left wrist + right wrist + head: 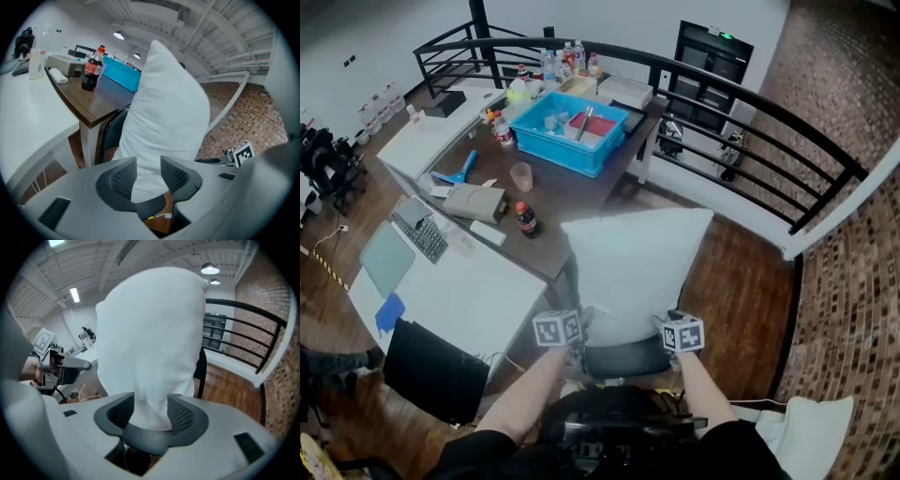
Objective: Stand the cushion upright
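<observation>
Cushion: the white cushion (636, 270) sits at the middle of the head view. Its lower edge is at 6 o'clock over the black chair seat (623, 359), and its top corners reach toward 12 and 2 o'clock. In both gripper views it rises tall from the jaws.

Left gripper: the left gripper (149, 165) has its jaws partly closed, both ribbed pads pressing the cushion's lower edge at about 7 o'clock of the cushion. A fold of white fabric fills the gap between them.

Right gripper: the right gripper (151, 405) is pinched the same way on the lower edge at about 5 o'clock, with the fabric bunched narrow between its pads.

Surroundings: a dark-topped desk (572, 202) lies at 10 o'clock of the cushion, a cola bottle (526, 219) near its edge. A blue bin (570, 131) is farther off at 11 o'clock, and a black railing (787, 127) curves from 12 to 2 o'clock.

Handling: the cushion looks light, soft and squashy, since it narrows where the pads bite and bulges above. It is probably floppy rather than stiff, so it may sag or tip if released without a backrest behind it. It is not fragile, and the cloth looks unlikely to slip.

Where to hold: two grips spread well apart along the bottom edge, as here, steady it best. A deeper bite into the filling would hold better than one on cloth alone.

Risk: it may topple toward 12 o'clock, off the seat.
</observation>
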Tool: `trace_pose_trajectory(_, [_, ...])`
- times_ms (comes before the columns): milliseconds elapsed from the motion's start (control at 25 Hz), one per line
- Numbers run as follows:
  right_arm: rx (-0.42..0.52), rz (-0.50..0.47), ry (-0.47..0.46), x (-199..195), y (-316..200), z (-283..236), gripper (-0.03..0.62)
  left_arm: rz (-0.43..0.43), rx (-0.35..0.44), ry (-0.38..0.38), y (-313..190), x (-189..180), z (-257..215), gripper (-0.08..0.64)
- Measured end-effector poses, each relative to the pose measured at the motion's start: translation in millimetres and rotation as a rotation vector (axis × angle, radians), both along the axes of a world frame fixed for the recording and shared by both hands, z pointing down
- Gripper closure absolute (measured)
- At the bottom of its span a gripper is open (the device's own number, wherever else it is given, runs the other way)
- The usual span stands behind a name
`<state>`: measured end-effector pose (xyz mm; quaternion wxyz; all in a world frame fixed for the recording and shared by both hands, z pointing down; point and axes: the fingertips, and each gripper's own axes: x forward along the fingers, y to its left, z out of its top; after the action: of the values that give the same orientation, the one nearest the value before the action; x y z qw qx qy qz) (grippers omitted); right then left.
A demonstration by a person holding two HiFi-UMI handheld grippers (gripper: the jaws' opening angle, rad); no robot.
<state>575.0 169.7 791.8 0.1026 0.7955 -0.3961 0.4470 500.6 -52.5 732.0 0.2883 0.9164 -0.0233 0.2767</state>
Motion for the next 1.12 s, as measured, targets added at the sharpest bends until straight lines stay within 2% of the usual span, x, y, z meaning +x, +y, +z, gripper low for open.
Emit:
trace_pose_trajectory(80, [0.079,0.051,0.042,-8,-8,-24,0.443,0.019,0.014,0.080,-10,-6,-28,0.466])
trace_pose_trajectory(120, [0.124,0.072,0.069,-13,-14,-39,0.479,0.033,0.027,0.119,-15,-9,-40,0.534])
trace_pose_trajectory(240, [0.240,0.095,0.124,-36,-30,-77,0.589,0.096,0.078,0.228,-20,-20,-77,0.551])
trace_pose_trajectory(480, [0.395,0.087,0.242,-85,-54,-137,0.591,0.199,0.207,0.400,-14,-43,-143,0.551])
trace_pose_trajectory(600, [0.446,0.116,0.301,-108,-51,-162,0.591,0.226,0.222,0.459,-2,-57,-165,0.551])
trace_pose_trajectory(800, [0.540,0.140,0.359,-140,-48,-197,0.591,0.267,0.235,0.502,13,-80,-178,0.551])
trace_pose_trajectory(1000, [0.580,0.114,0.407,-154,-42,-218,0.591,0.230,0.265,0.530,15,-100,-188,0.551])
trace_pose_trajectory(1120, [0.603,0.091,0.453,-170,-28,-237,0.591,0.220,0.288,0.577,27,-120,-206,0.551])
